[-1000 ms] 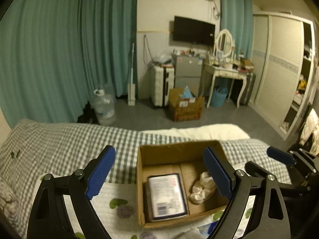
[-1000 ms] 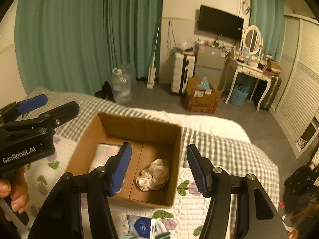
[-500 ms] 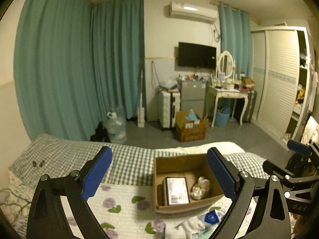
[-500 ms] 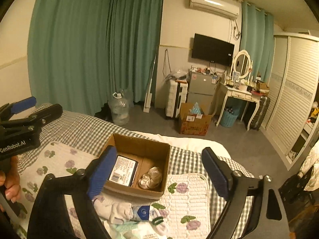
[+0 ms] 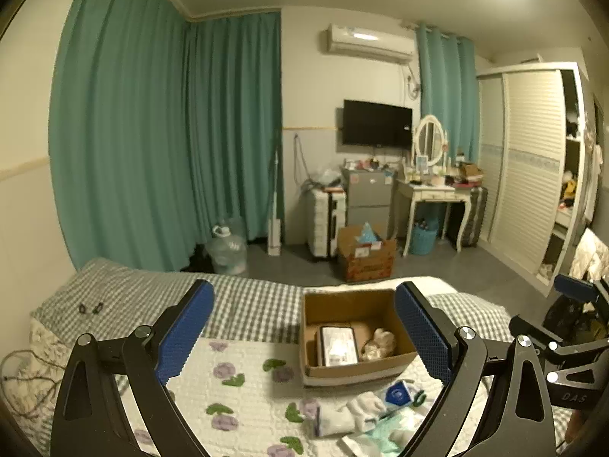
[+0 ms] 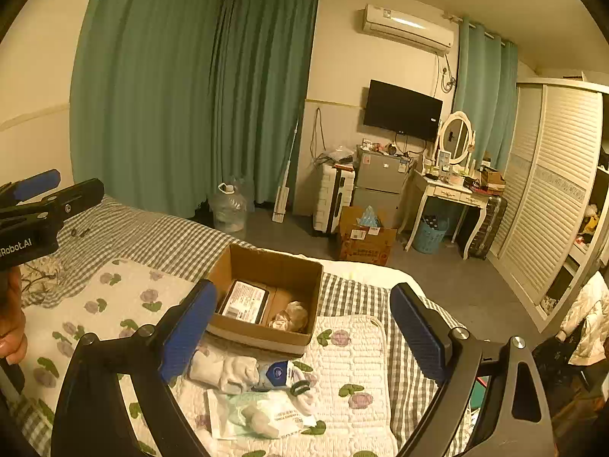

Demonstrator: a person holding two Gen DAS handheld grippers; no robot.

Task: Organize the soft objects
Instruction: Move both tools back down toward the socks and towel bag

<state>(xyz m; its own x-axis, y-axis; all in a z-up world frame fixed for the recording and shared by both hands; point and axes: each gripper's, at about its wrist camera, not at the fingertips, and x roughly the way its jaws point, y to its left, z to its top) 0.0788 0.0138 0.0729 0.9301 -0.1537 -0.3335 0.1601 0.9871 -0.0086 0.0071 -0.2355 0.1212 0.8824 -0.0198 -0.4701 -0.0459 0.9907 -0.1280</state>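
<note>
I see the cardboard box (image 6: 266, 297) sitting on the bed (image 6: 160, 236), near the far edge. Two things are in it: a flat packet with a label (image 6: 245, 302) on the left and a scrunched cream cloth (image 6: 291, 316) on the right. So I think part of my tidy-up is done. More soft things lie on the flowery quilt (image 6: 114, 304), just beside the near side of the box: a white sock bundle (image 6: 224, 371), a blue and white sock pack (image 6: 283, 375), and a soft pale green packet (image 6: 259, 413). These are not in the box yet.

My left gripper (image 5: 304, 337) has its jaws spread wide with nothing between them. My right gripper (image 6: 302, 333) has just been opening its jaws, and they stand wide and hold nothing. Both point a bit down at the bed, high above the things. A hand (image 6: 11, 320) holds the left one
</note>
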